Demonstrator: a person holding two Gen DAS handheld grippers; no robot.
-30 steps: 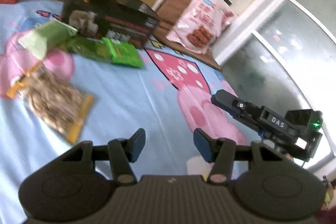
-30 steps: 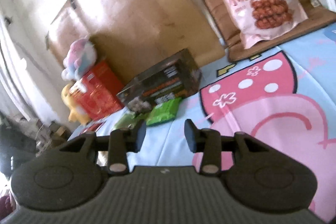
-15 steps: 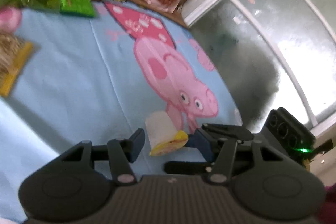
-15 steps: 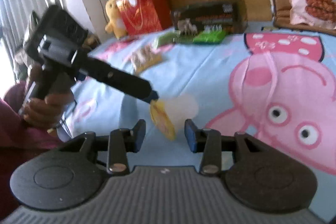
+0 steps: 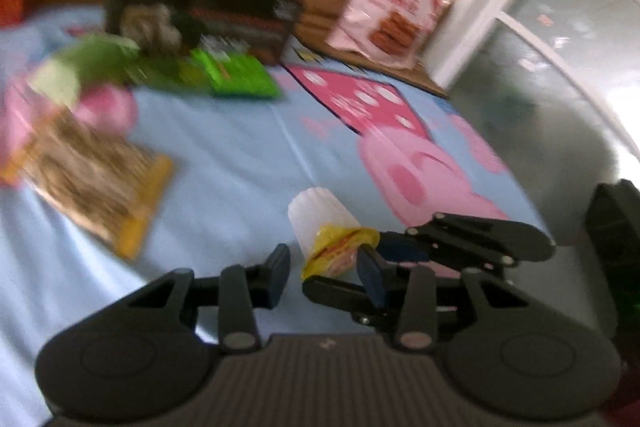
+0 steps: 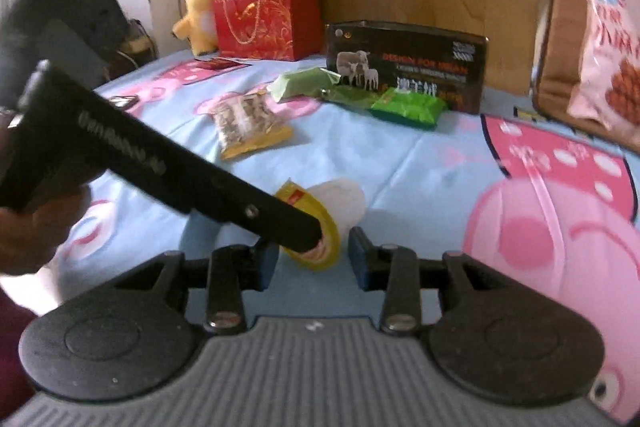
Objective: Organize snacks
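While left gripper (image 5: 324, 277) fingers close, jelly cup (image 5: 320, 219) lies between.

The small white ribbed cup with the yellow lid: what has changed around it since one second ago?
Both grippers came to the small white ribbed cup with the yellow lid, absent from view before; left gripper has just been closing, cup between its fingers, grip unclear. Right gripper faces it. Other snacks stayed.

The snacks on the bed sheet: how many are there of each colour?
Green packets: 3
Yellow-edged clear bag: 1
White cup with yellow lid: 1
Pink bag: 1
Dark box: 1
Total: 7
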